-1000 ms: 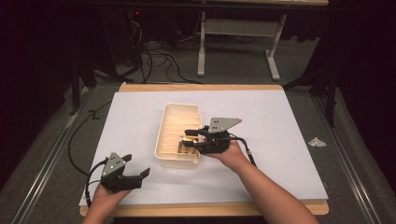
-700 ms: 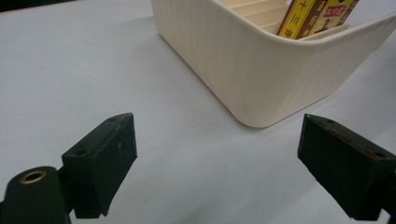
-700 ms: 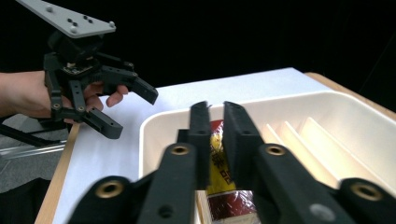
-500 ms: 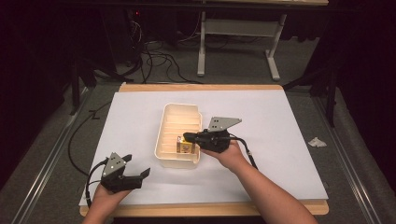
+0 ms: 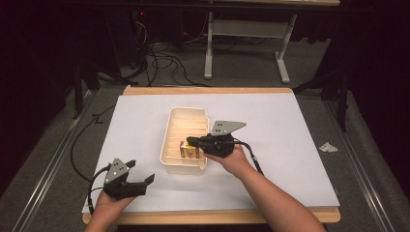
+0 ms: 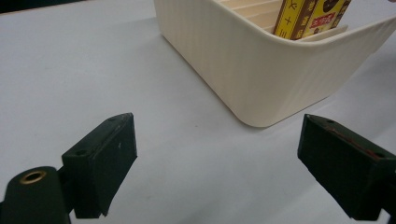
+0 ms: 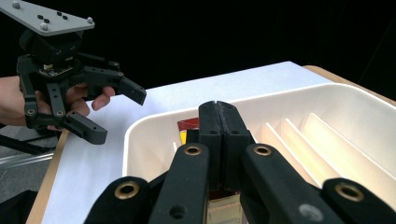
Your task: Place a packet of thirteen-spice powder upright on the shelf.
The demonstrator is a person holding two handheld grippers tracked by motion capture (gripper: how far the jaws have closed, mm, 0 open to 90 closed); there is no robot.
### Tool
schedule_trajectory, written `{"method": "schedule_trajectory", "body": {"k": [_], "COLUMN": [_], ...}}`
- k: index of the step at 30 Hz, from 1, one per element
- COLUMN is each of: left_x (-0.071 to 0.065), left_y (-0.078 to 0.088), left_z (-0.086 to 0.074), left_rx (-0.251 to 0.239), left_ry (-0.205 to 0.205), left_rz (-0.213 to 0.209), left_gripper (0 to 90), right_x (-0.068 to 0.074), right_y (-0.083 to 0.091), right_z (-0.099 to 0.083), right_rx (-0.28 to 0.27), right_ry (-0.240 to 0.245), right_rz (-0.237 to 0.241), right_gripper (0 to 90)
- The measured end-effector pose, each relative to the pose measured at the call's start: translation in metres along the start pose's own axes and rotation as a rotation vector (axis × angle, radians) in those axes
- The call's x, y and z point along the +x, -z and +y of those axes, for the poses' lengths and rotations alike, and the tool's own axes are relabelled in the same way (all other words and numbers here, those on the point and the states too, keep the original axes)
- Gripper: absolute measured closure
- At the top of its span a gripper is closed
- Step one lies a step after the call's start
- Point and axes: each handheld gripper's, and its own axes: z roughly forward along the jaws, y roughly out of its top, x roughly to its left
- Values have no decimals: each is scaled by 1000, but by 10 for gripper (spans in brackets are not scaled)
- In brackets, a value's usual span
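The upright yellow box (image 5: 189,151) was seen under the right gripper's (image 7: 218,109) closed, empty jaws, hemmed by tray (image 5: 167,145) dividers (image 7: 289,135).

A white sheet (image 5: 290,145) covers the wooden table (image 5: 208,90). A crumpled paper scrap (image 5: 328,147) lies right. Cables (image 5: 159,58) and a grey frame (image 5: 241,29) stand far.

Bright white table sheet (image 5: 290,145) under overhead light; dark, dim surroundings; near jaws softly blurred
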Motion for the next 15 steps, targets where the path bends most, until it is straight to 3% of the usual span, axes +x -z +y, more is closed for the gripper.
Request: {"method": "schedule_trajectory", "body": {"k": [15], "left_x": [0], "left_y": [0], "left_z": [0], "left_rx": [-3], "left_ry": [2], "left_rz": [0], "left_gripper": [125], "right_x": [1], "right_y": [2], "right_z": [4], "right_rx": [15], "right_ry": [10], "right_rz": [-9], "right_gripper": [859]}}
